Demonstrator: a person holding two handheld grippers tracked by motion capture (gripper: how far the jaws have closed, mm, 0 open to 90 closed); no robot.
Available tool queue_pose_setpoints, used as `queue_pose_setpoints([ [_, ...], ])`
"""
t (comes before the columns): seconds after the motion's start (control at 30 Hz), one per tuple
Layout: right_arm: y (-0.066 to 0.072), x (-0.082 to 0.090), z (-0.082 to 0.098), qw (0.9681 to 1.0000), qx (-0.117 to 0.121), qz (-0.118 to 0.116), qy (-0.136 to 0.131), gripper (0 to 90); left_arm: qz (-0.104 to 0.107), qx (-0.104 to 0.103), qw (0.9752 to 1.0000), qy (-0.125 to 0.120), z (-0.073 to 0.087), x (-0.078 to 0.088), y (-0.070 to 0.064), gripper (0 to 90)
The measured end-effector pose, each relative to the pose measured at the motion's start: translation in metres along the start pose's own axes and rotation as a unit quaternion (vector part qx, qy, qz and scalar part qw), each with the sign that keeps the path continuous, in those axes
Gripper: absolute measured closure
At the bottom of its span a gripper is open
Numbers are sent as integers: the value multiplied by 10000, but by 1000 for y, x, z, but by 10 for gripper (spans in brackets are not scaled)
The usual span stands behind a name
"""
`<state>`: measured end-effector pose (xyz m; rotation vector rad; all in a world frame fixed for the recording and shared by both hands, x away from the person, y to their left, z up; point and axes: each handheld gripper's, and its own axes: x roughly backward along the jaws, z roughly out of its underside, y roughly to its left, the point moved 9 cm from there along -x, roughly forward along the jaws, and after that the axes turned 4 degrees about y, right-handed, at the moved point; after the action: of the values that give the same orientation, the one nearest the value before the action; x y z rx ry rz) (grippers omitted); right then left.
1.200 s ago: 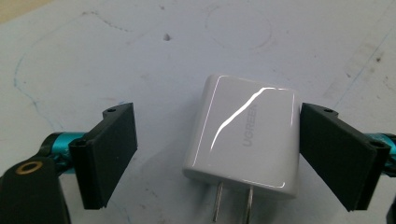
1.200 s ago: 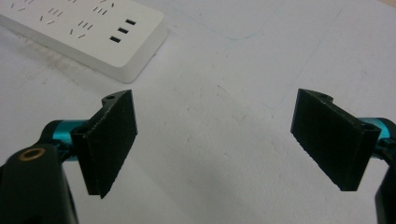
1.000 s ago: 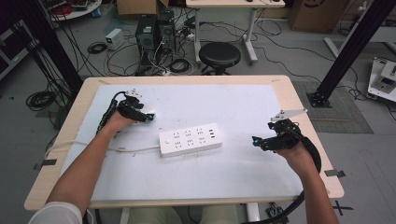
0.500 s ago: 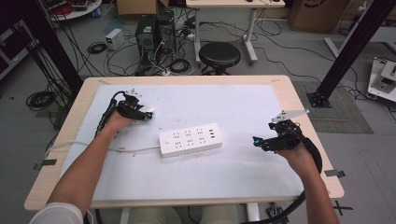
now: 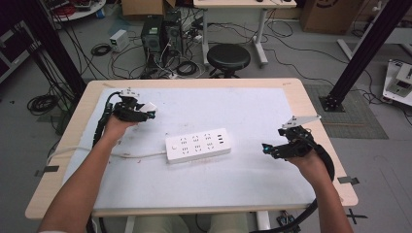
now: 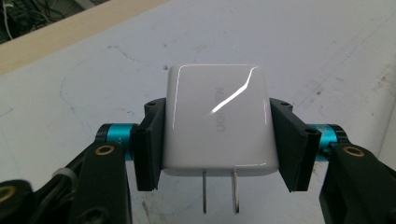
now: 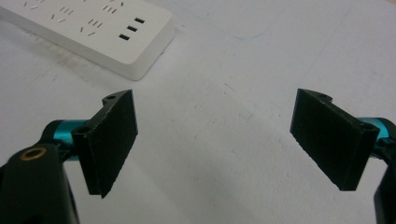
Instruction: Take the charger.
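A white plug-in charger (image 6: 217,121) with two metal prongs sits clamped between the black jaws of my left gripper (image 6: 217,140); the prongs point back toward the camera. From above, that left gripper (image 5: 145,110) holds the charger (image 5: 148,107) a little above the white mat at the far left. A white power strip (image 5: 197,144) lies flat mid-table, its cord running off to the left. My right gripper (image 5: 268,148) hovers at the right of the strip, jaws wide apart with nothing between them. One end of the strip (image 7: 93,28) lies beyond the right gripper (image 7: 215,140).
The white mat (image 5: 233,107) covers most of the wooden table (image 5: 311,111). A stool, computer towers and tangled cables stand on the floor beyond the far edge. A black frame post rises at the right.
My left gripper has closed on the charger and lifted it up off the mat, shifting slightly to the right. The right gripper and the power strip stay where they were.
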<state>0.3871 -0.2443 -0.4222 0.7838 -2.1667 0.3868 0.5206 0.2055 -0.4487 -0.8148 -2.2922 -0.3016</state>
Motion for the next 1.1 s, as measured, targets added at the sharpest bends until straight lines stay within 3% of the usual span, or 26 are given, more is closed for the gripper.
queue_pose_setpoints([
  [0.2, 6, 2, 1, 9999, 94, -54, -54, 151, -53, 13, 9998, -215, 2, 24, -13, 426],
  [0.23, 7, 2, 1, 9999, 115, -55, -52, 151, -5, 104, 9992, -384, 3, 34, -19, 426],
  [0.33, 10, 3, 2, 9998, 151, -84, -89, 151, 59, 193, 9982, -566, 4, 46, -28, 426],
  [0.4, 12, 4, 2, 9998, 150, -96, -108, 151, 30, 21, 9986, -529, 4, 54, -36, 425],
  [0.5, 16, 4, 4, 9997, 130, -144, -125, 151, 78, -68, 9973, -731, -3, 67, -49, 426],
  [0.57, 17, 5, 5, 9997, 122, -158, -145, 151, 68, -148, 9971, -739, -4, 74, -57, 426],
  [0.8, 25, 10, 4, 9994, 203, -165, -231, 151, 201, -247, 9957, -866, 4, 89, -82, 426],
  [0.93, 26, 8, 5, 9992, 228, -223, -222, 151, 302, -179, 9943, -1002, 6, 93, -92, 426],
  [1.1, 27, 9, 2, 9991, 263, -219, -244, 151, 439, -315, 9924, -1103, 4, 97, -109, 426],
])
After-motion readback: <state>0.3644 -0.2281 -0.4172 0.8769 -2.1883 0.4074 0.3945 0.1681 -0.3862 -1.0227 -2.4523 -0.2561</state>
